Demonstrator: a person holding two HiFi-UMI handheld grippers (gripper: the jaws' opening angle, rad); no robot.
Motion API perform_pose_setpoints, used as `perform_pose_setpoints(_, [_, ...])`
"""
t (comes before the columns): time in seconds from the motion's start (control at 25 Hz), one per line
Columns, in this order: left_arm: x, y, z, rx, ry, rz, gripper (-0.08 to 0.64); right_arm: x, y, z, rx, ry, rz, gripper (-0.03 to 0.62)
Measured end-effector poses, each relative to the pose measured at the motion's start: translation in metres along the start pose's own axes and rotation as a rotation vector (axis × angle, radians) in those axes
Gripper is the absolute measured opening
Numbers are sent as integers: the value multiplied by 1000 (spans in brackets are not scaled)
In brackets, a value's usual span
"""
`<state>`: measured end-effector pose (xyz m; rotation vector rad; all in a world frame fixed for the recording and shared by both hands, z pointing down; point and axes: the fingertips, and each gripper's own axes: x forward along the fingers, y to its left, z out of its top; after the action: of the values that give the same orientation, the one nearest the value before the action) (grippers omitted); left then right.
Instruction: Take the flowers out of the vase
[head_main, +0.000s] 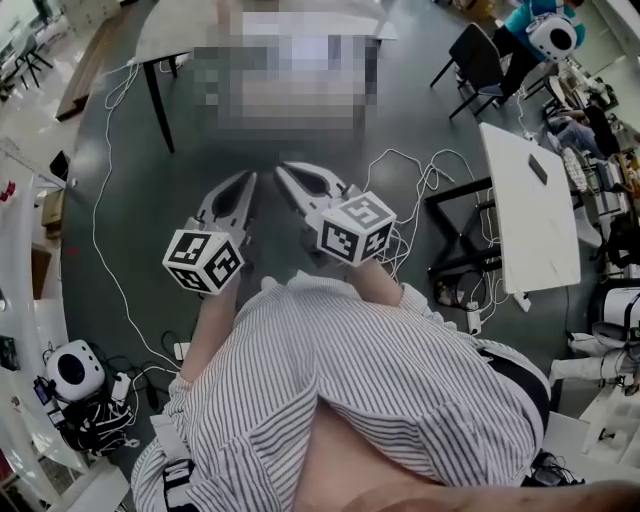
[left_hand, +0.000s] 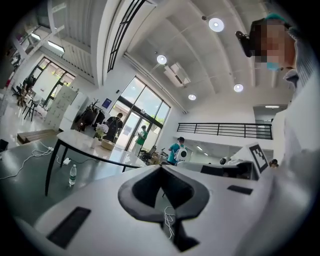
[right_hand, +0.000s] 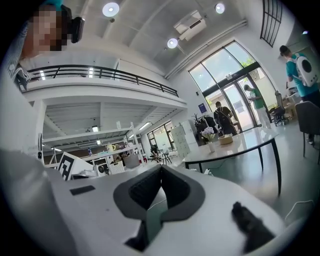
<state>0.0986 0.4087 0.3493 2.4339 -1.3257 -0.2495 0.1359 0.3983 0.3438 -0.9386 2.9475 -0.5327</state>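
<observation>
Both my grippers are out in front of me, side by side and roughly level, pointing toward the table (right_hand: 240, 146) and well short of it. My left gripper (left_hand: 161, 168) has its jaws brought together, tips meeting, with only the hollow between the grey pads showing and nothing caught in it. My right gripper (right_hand: 161, 168) is the same: jaws closed tip to tip and empty. The flowers (right_hand: 207, 131), a small pale bunch, stand upright in the white vase (right_hand: 211, 147), which sits on the table top toward the end farther from me. A shallow bowl (right_hand: 225, 139) rests on the table just beside the vase. Neither gripper is anywhere near the vase; a stretch of dark floor (head_main: 130, 200) lies between me and the table. A clear bottle (left_hand: 73, 175) stands on the floor under the table, near one of its black legs, and a white cable (head_main: 100, 230) trails across the floor from the table's near corner back toward my left side. Beyond the table a few people stand by tall glass doors. From my head view, my striped shirt (head_main: 380, 380) fills the lower part of the scene, with the marker cubes of both grippers just ahead of it and the table at the top edge, partly under a mosaic patch.
</observation>
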Motion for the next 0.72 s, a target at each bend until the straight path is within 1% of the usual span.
perform_pose_setpoints(0.08, [9, 14, 3, -5, 17, -12, 9, 17, -5, 4, -7, 1, 0, 15])
perform_pose_setpoints(0.2, [23, 25, 6, 9, 26, -25, 9, 30, -17, 5, -4, -5, -10, 15])
perform_pose_setpoints(0.28, [28, 33, 3, -9, 30, -18, 9, 36, -23, -2, 15, 11, -17, 15])
perform_pose_setpoints(0.36, [28, 42, 0, -45, 32, -9, 9, 45, -24, -9, 28, 43, -19, 15])
perform_pose_setpoints(0.52, [26, 59, -1, -84, 18, 18, 9, 62, -28, -11, 21, 71, -13, 15])
perform_pose_setpoints(0.6, [28, 69, 0, -93, 16, 30, 9, 70, -34, -13, 30, 74, -15, 15])
perform_pose_setpoints(0.72, [35, 86, 4, -83, 23, 45, 9, 84, -46, -15, 50, 77, -18, 15])
